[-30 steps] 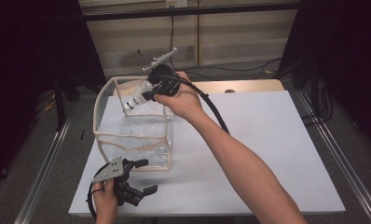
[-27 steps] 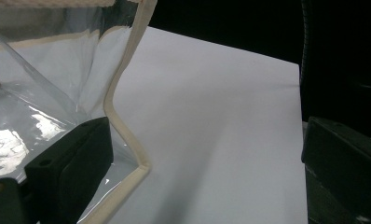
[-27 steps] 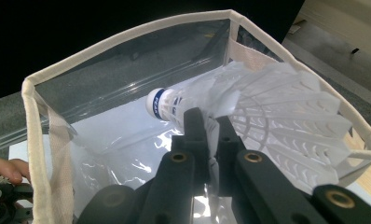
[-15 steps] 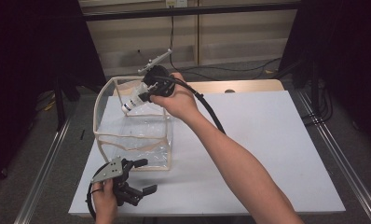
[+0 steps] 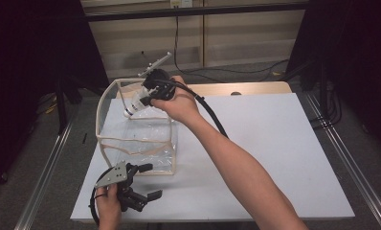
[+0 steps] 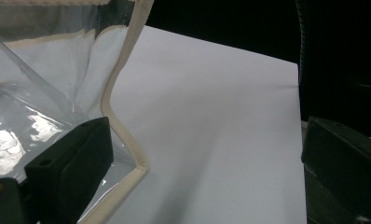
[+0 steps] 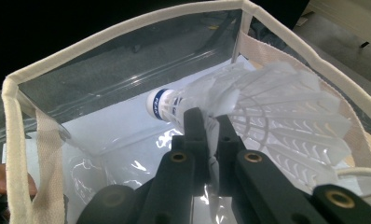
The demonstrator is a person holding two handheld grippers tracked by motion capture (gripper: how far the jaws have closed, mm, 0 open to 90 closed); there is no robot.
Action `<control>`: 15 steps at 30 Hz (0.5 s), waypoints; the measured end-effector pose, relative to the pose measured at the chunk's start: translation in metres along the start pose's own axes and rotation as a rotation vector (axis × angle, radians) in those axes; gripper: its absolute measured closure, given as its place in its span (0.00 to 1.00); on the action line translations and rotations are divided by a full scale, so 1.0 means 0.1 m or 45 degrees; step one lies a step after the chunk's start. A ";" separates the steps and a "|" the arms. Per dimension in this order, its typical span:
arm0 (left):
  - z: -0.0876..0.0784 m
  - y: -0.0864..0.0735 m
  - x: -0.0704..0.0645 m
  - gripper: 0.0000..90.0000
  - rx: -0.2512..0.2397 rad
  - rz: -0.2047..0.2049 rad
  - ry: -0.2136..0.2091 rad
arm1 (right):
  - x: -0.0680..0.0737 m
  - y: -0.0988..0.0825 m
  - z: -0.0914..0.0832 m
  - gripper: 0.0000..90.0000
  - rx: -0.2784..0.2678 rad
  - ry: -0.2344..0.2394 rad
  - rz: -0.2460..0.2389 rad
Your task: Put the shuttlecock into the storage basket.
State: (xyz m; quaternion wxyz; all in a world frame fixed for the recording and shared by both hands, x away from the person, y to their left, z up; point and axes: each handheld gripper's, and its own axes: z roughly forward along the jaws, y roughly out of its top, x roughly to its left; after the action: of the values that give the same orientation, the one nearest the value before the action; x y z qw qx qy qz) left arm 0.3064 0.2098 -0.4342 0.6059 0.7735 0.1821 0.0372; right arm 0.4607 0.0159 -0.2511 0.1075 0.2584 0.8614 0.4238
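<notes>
A clear plastic bag point(image 5: 131, 141) with cream fabric trim stands open-topped on the white table top point(image 5: 274, 143). My right gripper point(image 5: 148, 97) hovers over its far rim, shut on the feather skirt of a white shuttlecock point(image 5: 133, 104). In the right gripper view the shuttlecock point(image 7: 267, 107) points its blue-banded cork down into the bag point(image 7: 127, 25), and the gripper point(image 7: 207, 120) pinches one feather. My left gripper point(image 5: 151, 180) rests open on the table at the bag's near corner. In the left gripper view it point(image 6: 202, 163) has nothing between its jaws, and the bag's trim point(image 6: 123, 93) runs beside one jaw.
The table top stretches wide to the right of the bag. A wooden board point(image 5: 255, 88) shows at the far edge. Metal rails point(image 5: 344, 158) run along both sides, and a black cable point(image 5: 212, 115) trails from the right gripper.
The right gripper with the shuttlecock has edged slightly left over the bag's mouth. The left gripper has kept still.
</notes>
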 end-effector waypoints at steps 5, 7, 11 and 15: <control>-0.01 0.00 0.00 0.02 -0.005 -0.004 0.001 | 0.00 0.00 0.03 0.98 0.010 -0.006 0.000; 0.00 0.00 0.00 0.02 -0.002 0.000 0.001 | -0.01 0.00 0.04 0.98 0.012 -0.006 -0.003; 0.00 0.00 0.00 0.03 -0.003 -0.002 -0.001 | -0.02 0.00 0.06 0.98 0.020 -0.013 -0.005; 0.01 0.00 0.00 0.02 -0.002 -0.003 -0.004 | -0.02 0.01 0.07 0.98 0.021 -0.013 -0.004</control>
State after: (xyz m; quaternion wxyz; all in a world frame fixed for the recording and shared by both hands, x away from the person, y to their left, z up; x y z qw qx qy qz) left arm 0.3061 0.2092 -0.4347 0.6068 0.7729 0.1821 0.0354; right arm 0.4660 0.0202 -0.2550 0.1106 0.2600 0.8648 0.4151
